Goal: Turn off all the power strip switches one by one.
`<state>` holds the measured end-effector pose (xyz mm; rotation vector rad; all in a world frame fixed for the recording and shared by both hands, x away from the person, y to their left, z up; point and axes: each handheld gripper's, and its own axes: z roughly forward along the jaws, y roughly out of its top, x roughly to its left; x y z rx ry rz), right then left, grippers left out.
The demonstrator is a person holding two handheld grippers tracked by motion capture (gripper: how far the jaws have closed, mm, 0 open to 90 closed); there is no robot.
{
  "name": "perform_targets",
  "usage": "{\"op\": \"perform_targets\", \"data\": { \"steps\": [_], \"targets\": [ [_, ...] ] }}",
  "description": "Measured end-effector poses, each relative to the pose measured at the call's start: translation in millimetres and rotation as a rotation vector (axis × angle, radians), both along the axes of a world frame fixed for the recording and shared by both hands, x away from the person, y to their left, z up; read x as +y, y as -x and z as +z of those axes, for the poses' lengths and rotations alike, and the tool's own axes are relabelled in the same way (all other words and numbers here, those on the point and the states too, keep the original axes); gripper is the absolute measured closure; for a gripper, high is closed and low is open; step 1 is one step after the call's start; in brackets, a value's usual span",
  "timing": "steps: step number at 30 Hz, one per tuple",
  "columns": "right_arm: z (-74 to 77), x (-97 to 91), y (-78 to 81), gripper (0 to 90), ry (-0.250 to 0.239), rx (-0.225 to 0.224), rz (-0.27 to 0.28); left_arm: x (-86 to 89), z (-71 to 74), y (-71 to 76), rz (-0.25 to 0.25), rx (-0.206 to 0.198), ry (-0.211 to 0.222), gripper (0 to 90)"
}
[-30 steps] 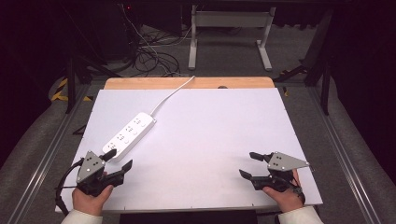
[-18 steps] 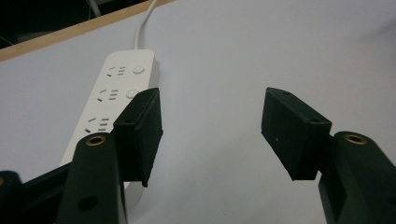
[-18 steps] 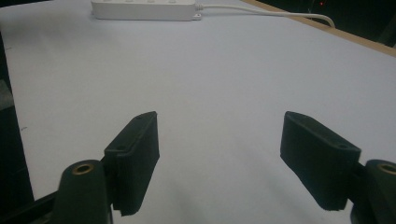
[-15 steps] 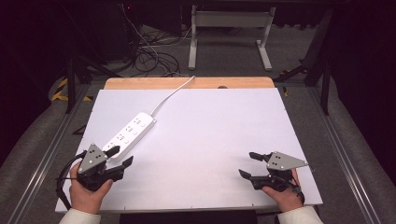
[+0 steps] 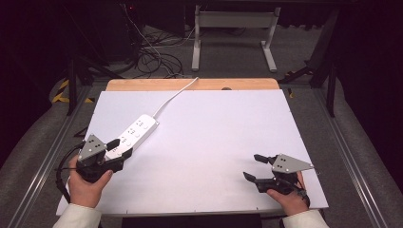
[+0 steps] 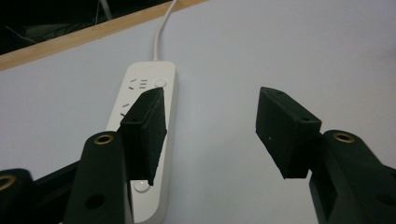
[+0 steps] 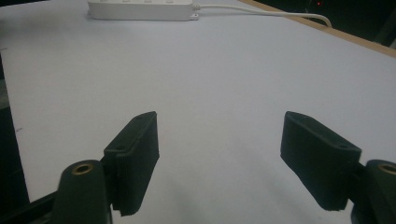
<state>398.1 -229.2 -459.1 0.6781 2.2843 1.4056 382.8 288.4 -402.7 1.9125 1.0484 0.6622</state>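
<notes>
my left gripper (image 5: 115, 153), jaws just narrowing yet apart and empty, should centre over the power strip (image 6: 144, 116); right gripper (image 5: 256, 167) gapes empty.

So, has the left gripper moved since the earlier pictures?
Yes. The left gripper has moved up the high view, toward the white power strip, and now overlaps its near end. Its fingers have just been closing, with nothing between them.

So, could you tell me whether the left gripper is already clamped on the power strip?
No, the left gripper has open jaws, with bare table between them and the power strip passing under one jaw.
</notes>
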Motion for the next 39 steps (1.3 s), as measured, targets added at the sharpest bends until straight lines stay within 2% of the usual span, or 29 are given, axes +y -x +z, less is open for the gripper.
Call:
{"op": "perform_targets", "data": {
  "steps": [2, 8, 13, 18, 22, 27, 29, 32, 35, 36, 37, 39],
  "targets": [
    [0.0, 0.0, 0.1, 28.6, 0.0, 0.0, 0.0, -0.2, 1.3, -2.4, 0.006, -0.002, 0.008, 43.6],
    [0.1, 0.1, 0.3, 28.6, 0.002, -0.001, -0.001, 1.1, 2.4, -11.8, 0.017, 0.004, -0.017, 44.1],
    [-0.2, 0.4, 0.0, 28.6, 0.003, -0.001, 0.0, 2.7, 0.8, -20.8, 0.03, 0.026, -0.01, 44.7],
    [-0.3, 0.5, -0.1, 28.6, 0.003, 0.0, 0.0, 1.8, -0.5, -30.5, 0.052, 0.026, -0.049, 44.7],
    [-0.3, 0.5, -0.1, 28.6, 0.004, -0.001, -0.001, 0.7, -0.8, -34.6, 0.048, 0.038, -0.035, 45.1],
    [-0.4, 0.2, -0.1, 28.6, 0.004, -0.001, -0.001, 0.4, -1.9, -37.7, 0.057, 0.045, -0.04, 47.9],
    [-0.4, 0.2, 0.0, 28.5, 0.004, -0.002, -0.002, 1.4, -3.3, -40.5, 0.077, 0.059, -0.058, 54.4],
    [-0.3, 0.1, 0.2, 28.5, 0.006, -0.003, -0.004, 2.6, -3.9, -41.6, 0.078, 0.069, -0.062, 61.6],
    [-0.3, 0.1, 0.2, 28.4, 0.005, -0.004, -0.005, 4.5, -3.9, -42.9, 0.068, 0.086, -0.057, 74.4],
    [-0.3, 0.2, 0.1, 28.5, 0.005, -0.004, -0.003, 5.2, -3.8, -43.2, 0.065, 0.093, -0.054, 84.4],
    [-0.3, 0.2, 0.1, 28.5, 0.006, -0.005, -0.004, 6.2, -3.4, -43.4, 0.061, 0.105, -0.049, 89.4],
    [-0.3, 0.1, 0.2, 28.4, 0.006, -0.005, -0.003, 8.3, -3.1, -45.1, 0.054, 0.136, -0.041, 90.0]
  ]
}}
